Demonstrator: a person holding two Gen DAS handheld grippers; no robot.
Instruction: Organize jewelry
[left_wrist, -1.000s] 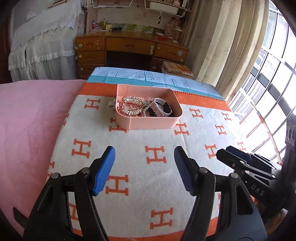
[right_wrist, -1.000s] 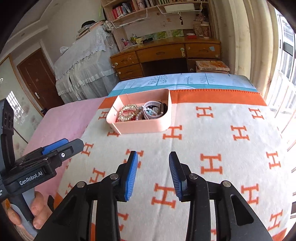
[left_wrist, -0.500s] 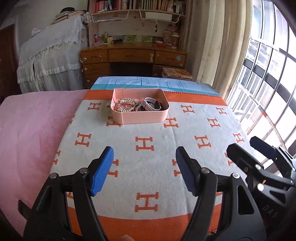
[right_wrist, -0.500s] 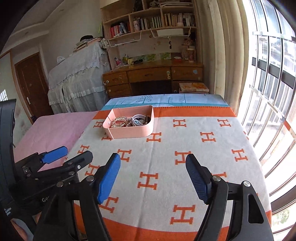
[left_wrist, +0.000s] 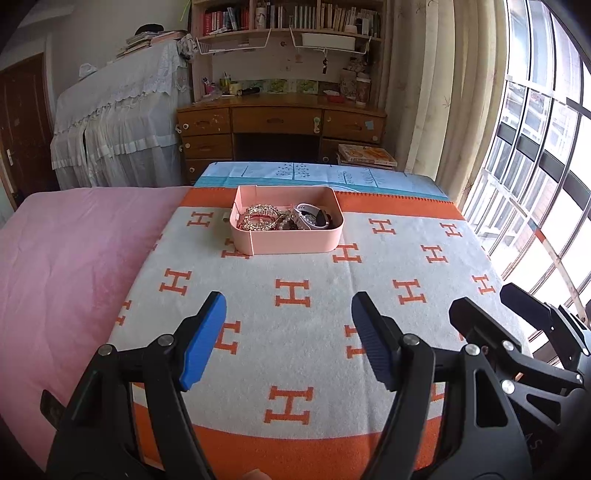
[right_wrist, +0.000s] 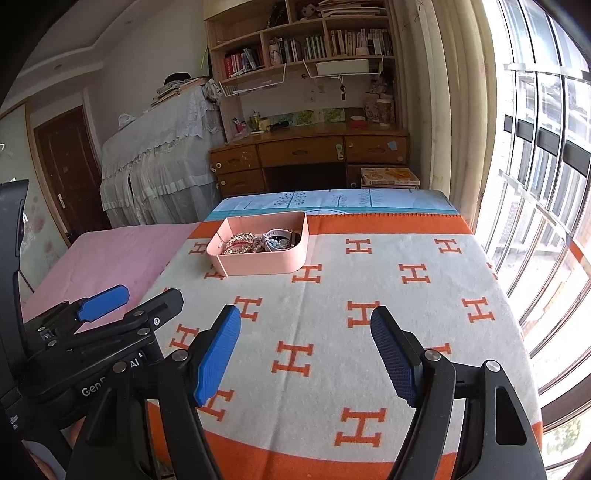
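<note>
The left gripper (left_wrist: 288, 339) is hovering over the blanket (left_wrist: 295, 332) in the lower half of the left wrist frame, its jaws standing wide apart with nothing between them, the blue pads (left_wrist: 203, 343) showing bare cloth in the gap. The right gripper (right_wrist: 306, 354) is sitting low in the right wrist frame in the same way, jaws spread and empty. Each gripper is showing up in the other's view: the right one at the lower right edge of the left wrist frame, the left one at the lower left of the right wrist frame. The tray (left_wrist: 295, 240), a pink one with rounded corners, is resting on the blanket above centre in the left wrist frame and left of centre in the right wrist frame (right_wrist: 266, 262), well apart from both grippers. The jewelry (left_wrist: 284, 218) is lying piled inside the tray: gold bracelets (left_wrist: 260, 216) at its left part, a watch (left_wrist: 314, 218) at its right part, and beads (right_wrist: 277, 242) between them. The single pieces are too small to tell apart further. A pink sheet (left_wrist: 66, 266) is covering the bed to the left of the blanket. A desk (left_wrist: 280, 122) is standing at the upper centre, with a window (left_wrist: 535, 155) along the right edge.
</note>
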